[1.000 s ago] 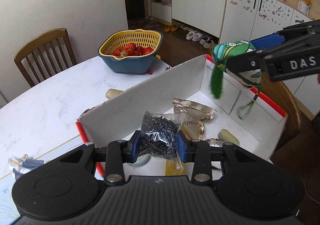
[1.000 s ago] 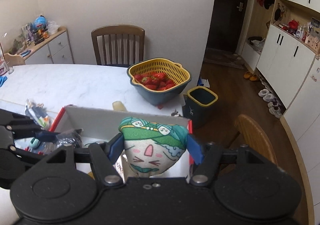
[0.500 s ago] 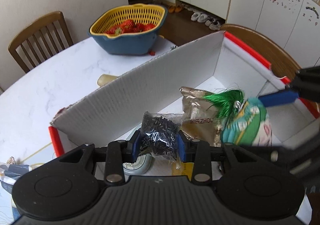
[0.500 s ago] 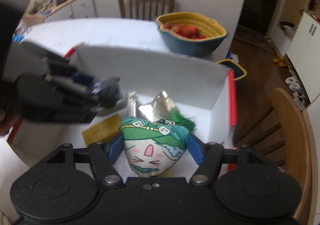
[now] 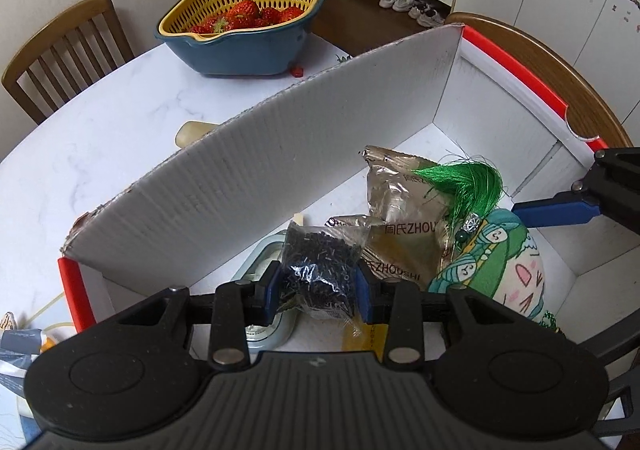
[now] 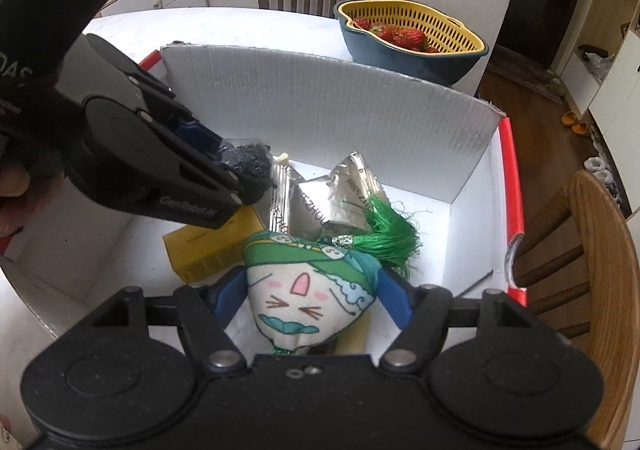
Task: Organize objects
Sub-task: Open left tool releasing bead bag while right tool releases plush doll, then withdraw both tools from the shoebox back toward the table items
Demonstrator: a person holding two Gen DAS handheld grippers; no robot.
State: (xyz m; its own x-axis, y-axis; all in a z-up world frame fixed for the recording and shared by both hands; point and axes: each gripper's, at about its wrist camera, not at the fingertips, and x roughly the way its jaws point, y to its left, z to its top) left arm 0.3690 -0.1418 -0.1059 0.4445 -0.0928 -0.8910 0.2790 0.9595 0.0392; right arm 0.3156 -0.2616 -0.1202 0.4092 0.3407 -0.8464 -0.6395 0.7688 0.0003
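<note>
My left gripper (image 5: 316, 284) is shut on a clear bag of black beads (image 5: 316, 266) and holds it low inside the white cardboard box (image 5: 280, 177), over a pale lidded container (image 5: 260, 278). The right wrist view shows that bag (image 6: 248, 159) at the left gripper's tip. My right gripper (image 6: 312, 286) has a plush pouch (image 6: 308, 290) with a cat face and green tassel (image 6: 388, 238) between its pads. Its jaws are opening, the pads still touching the pouch's sides. The pouch (image 5: 500, 266) lies on the box floor against silver foil packets (image 5: 404, 201).
A yellow carton (image 6: 212, 246) lies in the box under the left gripper. A blue and yellow colander of strawberries (image 5: 244, 33) stands on the white table beyond the box's tall back wall (image 6: 340, 101). Wooden chairs (image 5: 68, 53) (image 6: 592, 234) ring the table. Small items lie at the left (image 5: 16, 342).
Both grippers have sunk into the box. The pouch came down from above the right rim to the box floor, its tassel now lying on the foil packets. The bead bag hangs lower.
</note>
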